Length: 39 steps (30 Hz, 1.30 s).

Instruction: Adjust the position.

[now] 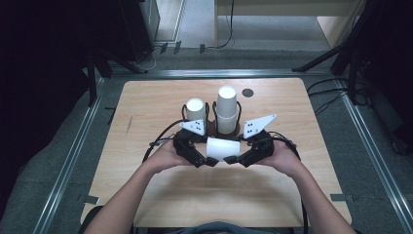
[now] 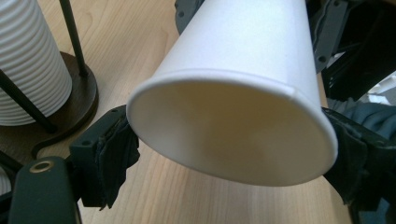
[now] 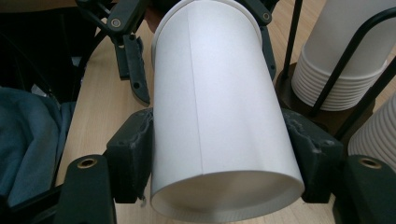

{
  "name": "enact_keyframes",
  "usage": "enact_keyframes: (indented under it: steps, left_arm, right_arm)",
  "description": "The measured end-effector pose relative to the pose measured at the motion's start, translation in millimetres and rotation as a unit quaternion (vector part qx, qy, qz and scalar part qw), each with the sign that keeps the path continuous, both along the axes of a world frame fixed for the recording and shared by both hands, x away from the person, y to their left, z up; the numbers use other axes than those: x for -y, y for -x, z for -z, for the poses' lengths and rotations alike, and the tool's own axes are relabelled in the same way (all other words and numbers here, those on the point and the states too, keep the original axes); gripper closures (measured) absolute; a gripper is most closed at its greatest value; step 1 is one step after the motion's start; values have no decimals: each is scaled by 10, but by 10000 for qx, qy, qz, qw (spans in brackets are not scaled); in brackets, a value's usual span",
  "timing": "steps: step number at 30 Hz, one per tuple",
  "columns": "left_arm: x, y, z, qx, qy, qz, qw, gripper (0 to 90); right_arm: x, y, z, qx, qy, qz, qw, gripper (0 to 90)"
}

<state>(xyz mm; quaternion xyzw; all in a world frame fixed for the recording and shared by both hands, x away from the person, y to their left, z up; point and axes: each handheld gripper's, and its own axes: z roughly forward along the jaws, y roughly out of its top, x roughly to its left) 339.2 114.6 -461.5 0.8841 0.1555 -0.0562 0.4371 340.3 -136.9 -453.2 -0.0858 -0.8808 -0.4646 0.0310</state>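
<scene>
- White paper cup (image 1: pixel 223 148) lying on its side above the near middle of the wooden table (image 1: pixel 146 105), carried between the two grippers.
- Left gripper (image 1: pixel 210 160) clamped on the wide open end of the cup; in the left gripper view, rim (image 2: pixel 233 84) facing the camera, one black pad (image 2: pixel 114 149) against each side.
- Right gripper (image 1: pixel 232 159) clamped on the narrow bottom end; in the right gripper view, recessed base (image 3: pixel 229 198) facing the camera, jaw pads (image 3: pixel 133 158) pressed to both sides, straight seam running down the cup wall.
- Left hand (image 1: pixel 163 155) and right hand (image 1: pixel 285 158) wrapped around the gripper bodies, forearms coming in from the near edge.
- Grey three-cornered plates with dots atop both grippers, tilted toward each other.
- Just behind the held cup, dark wire cup holder (image 1: pixel 213 127) on a round brown base, two stacks standing in it upside down: shorter stack (image 1: pixel 196 111) at left, taller stack (image 1: pixel 227 108) at right.
- Small dark round disc (image 1: pixel 248 92) on the table near the far edge, right of the taller stack.
- Metal rails along the floor on both sides of the table; black stand legs at the far corners.
</scene>
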Motion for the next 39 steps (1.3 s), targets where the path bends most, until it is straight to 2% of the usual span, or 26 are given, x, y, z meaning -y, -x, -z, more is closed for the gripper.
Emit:
enact_keyframes:
  steps: [1,5,11,15,17,19,22,28,29,32,36,38,39]
  left_arm:
    - [-5,-2,-2,-54,98,3,9999,130]
    - [-5,10,-16,-25,203,76,9998,143]
    - [-25,24,-28,161,201,212,9994,216]
    - [-34,4,-23,-34,193,303,9993,255]
    - [-29,-4,-28,-104,119,348,9993,263]
    - [-32,-6,-47,-25,26,318,9995,264]
    - [-81,-26,-67,-55,-43,244,9997,265]
    - [-182,-13,-116,-61,-151,119,9998,263]
    - [-184,-8,-132,9,-277,83,9996,263]
    - [-169,-18,-146,56,-469,52,9989,260]
    - [-147,-63,-158,-80,-670,100,9977,258]
    - [-133,-56,-158,-99,-698,75,9975,258]
    - [-123,-54,-165,-72,-804,114,9967,259]
  right_arm:
    - [-1,1,0,-2,-20,-20,10000,324]
    - [-9,4,-3,-42,-113,-82,9999,324]
    - [-12,5,-2,-133,-179,-133,9997,332]
    - [2,-3,2,-193,-194,-186,9995,334]
    - [-1,-3,7,-271,-167,-161,9994,331]
    - [-8,-3,17,-285,-94,-139,9995,305]
    - [-11,-7,34,-344,-5,-88,9994,255]
    - [-2,-27,61,-280,221,135,9993,246]
    - [0,-33,67,-268,239,152,9992,245]
    - [-11,-36,85,-235,327,188,9990,239]
    - [-35,-26,110,-148,475,189,9986,233]
    - [-40,-27,123,-117,531,217,9983,231]
    - [-40,-29,127,-106,546,221,9982,231]
